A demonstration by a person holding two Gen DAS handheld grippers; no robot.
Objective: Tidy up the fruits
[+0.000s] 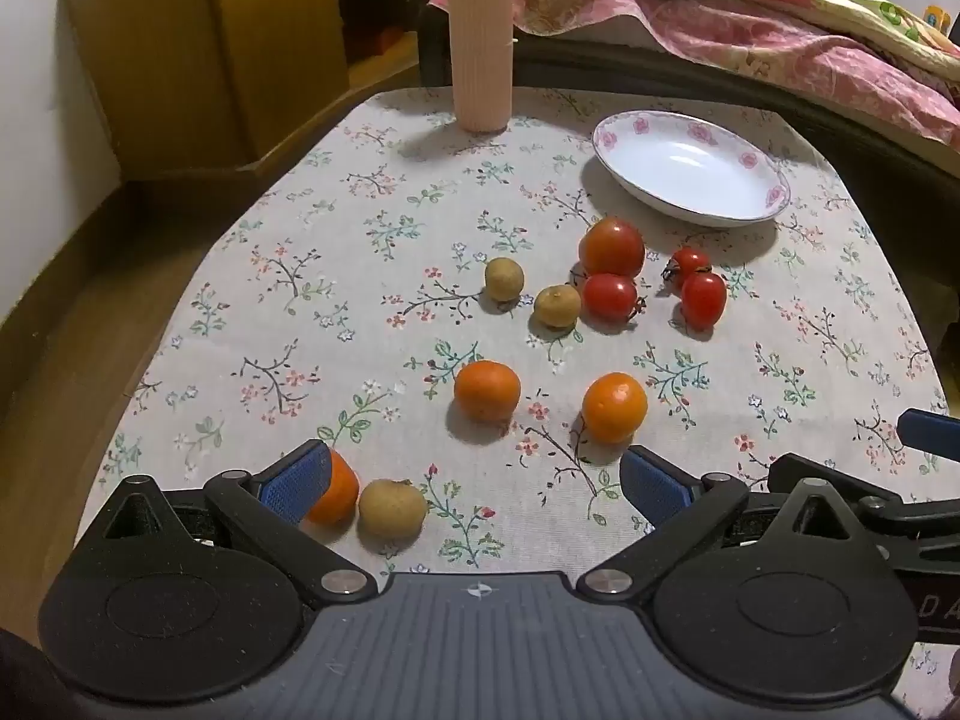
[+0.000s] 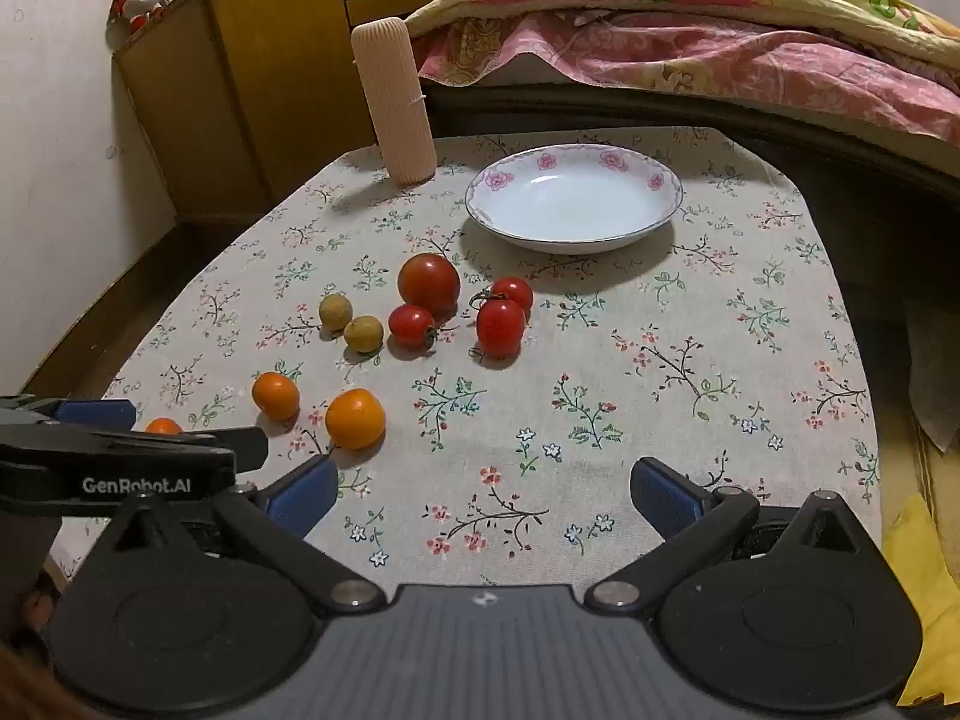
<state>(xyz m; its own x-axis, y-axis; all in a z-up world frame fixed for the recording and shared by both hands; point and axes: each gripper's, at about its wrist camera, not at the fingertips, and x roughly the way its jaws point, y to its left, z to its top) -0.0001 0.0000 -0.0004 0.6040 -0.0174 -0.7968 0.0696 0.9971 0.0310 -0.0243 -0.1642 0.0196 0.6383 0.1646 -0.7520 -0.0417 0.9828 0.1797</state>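
Note:
A white plate (image 1: 690, 165) with pink roses stands empty at the far right of the floral tablecloth; it also shows in the right wrist view (image 2: 573, 204). Several red tomatoes (image 1: 612, 249) (image 2: 429, 285) lie in front of it. Two brown longans (image 1: 504, 279) (image 2: 336, 312) lie left of them. Two oranges (image 1: 487, 390) (image 2: 355, 418) lie nearer. A third orange (image 1: 336, 492) and another longan (image 1: 393, 507) lie by my left gripper's left finger. My left gripper (image 1: 474, 486) is open and empty. My right gripper (image 2: 483, 495) is open and empty above bare cloth.
A tall ribbed peach cylinder (image 1: 482, 36) (image 2: 396, 102) stands at the table's far left corner. A wooden cabinet (image 2: 252, 78) is left of the table. A bed with a pink quilt (image 2: 690, 42) runs along the back. The table edge drops off on the left.

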